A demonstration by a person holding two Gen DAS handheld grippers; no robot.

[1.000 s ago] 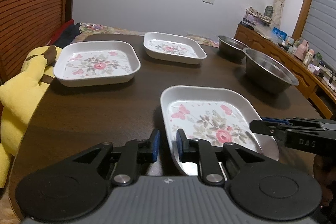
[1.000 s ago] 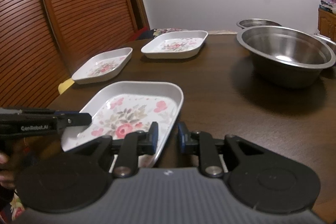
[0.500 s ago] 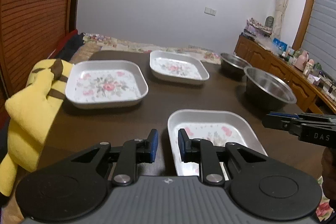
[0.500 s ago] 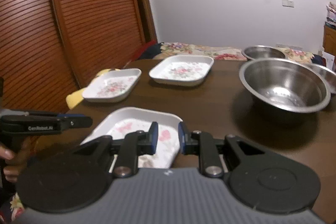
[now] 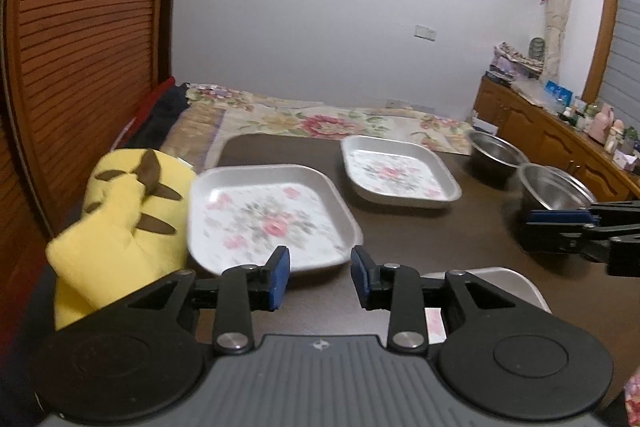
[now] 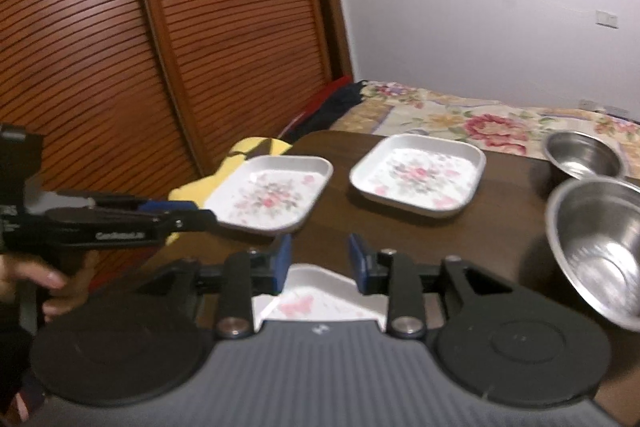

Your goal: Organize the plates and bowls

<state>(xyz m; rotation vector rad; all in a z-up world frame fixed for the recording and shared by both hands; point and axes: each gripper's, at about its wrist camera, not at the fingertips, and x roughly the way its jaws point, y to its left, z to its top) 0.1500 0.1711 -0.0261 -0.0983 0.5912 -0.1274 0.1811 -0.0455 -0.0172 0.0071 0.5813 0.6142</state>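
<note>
Both grippers have lifted up and back, and their fingers have spread apart.
The left gripper (image 5: 319, 277) and right gripper (image 6: 319, 263) hold nothing; the near plate (image 6: 320, 301) lies flat on the table (image 5: 440, 239), hard, light, slippery, so grab its rim.

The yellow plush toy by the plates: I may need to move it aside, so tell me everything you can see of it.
The yellow plush toy is soft, bright yellow fabric with dark brown patches and stripes. It lies slumped at the left edge of the table, between the slatted wooden door and the nearest floral plate, whose rim it seems to touch. Neither hand-held gripper touches it.
</note>
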